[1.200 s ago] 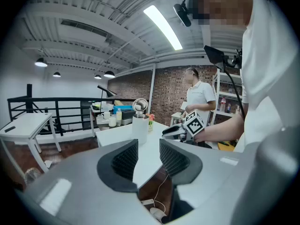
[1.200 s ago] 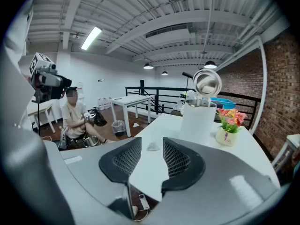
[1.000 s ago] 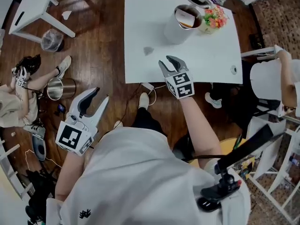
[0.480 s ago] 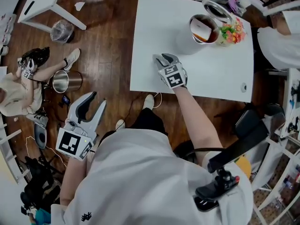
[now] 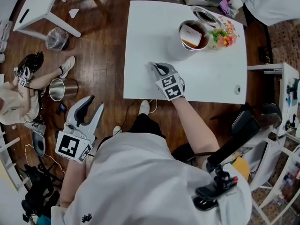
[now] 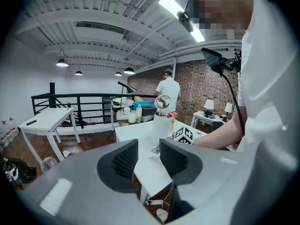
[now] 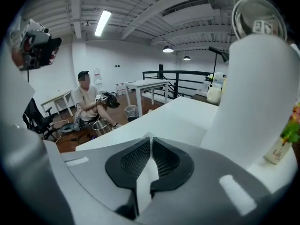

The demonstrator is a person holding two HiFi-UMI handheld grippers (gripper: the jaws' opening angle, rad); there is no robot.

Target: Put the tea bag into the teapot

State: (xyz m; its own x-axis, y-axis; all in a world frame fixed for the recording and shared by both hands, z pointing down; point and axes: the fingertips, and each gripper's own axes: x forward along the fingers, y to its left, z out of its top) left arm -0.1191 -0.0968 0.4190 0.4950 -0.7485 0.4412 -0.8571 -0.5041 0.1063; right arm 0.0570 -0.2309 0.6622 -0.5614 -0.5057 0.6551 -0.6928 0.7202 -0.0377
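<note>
Right tongs (image 5: pixel 153 65) pinched on tea bag (image 7: pixel 149 134), tip poking forward | left tongs (image 5: pixel 95 105) wide | teapot (image 5: pixel 175 49) upright

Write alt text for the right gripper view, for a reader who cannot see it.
The right hand-held gripper is shut on a thin white scrap at its jaw tips, apparently the tea bag, low over a white table. A tall white teapot rises close on the right; a seated person is in the background.

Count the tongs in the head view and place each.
2. Left tongs: open, over the floor beside the person. Right tongs: on the white table near the teapot, shut on what looks like the tea bag. None seems hidden.
</note>
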